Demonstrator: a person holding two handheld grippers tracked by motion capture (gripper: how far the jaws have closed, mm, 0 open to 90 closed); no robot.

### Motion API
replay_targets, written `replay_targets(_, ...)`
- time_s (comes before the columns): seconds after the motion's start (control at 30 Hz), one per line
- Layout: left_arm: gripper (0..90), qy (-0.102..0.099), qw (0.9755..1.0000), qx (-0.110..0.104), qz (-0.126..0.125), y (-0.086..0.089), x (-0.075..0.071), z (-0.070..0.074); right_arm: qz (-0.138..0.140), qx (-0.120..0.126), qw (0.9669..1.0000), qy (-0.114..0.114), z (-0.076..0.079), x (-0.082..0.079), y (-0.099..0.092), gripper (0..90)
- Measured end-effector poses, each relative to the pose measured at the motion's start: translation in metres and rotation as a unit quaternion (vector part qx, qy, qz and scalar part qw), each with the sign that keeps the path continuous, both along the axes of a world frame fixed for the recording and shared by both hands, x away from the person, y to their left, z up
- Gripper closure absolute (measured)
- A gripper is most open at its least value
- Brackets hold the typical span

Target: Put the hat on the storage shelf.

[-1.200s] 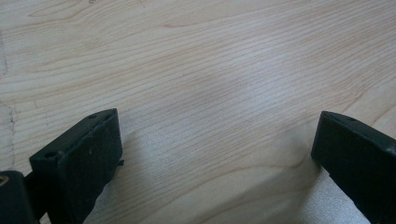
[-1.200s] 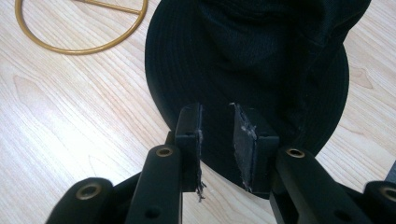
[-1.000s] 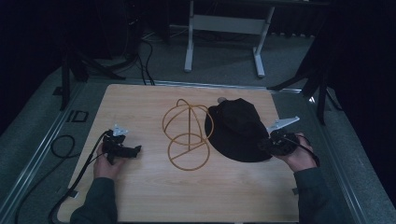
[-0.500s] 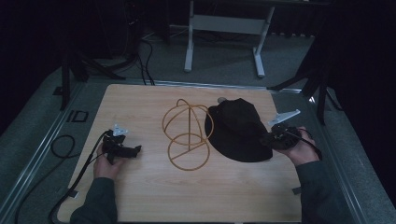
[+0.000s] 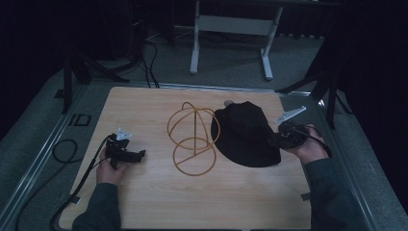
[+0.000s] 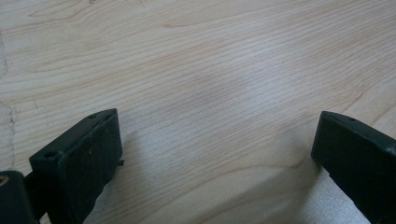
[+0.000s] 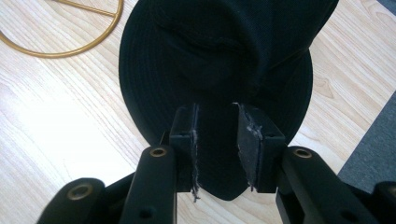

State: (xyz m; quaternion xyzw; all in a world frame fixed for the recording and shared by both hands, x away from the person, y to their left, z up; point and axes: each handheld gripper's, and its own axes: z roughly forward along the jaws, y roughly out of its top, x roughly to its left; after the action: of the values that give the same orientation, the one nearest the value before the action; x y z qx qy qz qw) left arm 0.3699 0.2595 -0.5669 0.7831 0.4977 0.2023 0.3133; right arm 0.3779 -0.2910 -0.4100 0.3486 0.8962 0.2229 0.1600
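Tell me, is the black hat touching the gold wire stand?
Cannot tell. In the high view the black hat lies right beside the gold wire stand, its brim meeting the wire's outline, but no plain gap or contact shows.

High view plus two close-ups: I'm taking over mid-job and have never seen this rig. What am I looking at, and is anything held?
There is no robot arm: a person holds a two-jaw tool in each hand. The high view looks down on the wooden table from the person's side. Each close-up comes from a camera riding on one tool, looking along its black jaws. On the table are a gold wire stand and, beside it, a black hat. The left tool is over bare wood, jaws wide open and empty. The right tool is at the hat's brim. Its jaws have just been opening, and the brim lies between them, apparently unpinched. Nothing seems held.
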Motion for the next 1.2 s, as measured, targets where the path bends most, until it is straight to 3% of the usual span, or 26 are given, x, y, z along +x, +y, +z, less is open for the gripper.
replay_targets(0.7, 2.0, 0.001, 1.0, 0.002, -0.001, 0.0, 0.0, 0.0, -0.022, -0.02, 0.9988, 0.039, -0.005, 0.027, 0.003, 53.0)
replay_targets(1.2, 2.0, 0.0, 1.0, 0.001, -0.001, 0.0, 0.0, 0.0, -0.02, -0.035, 0.9975, 0.058, -0.01, 0.043, 0.009, 47.7)
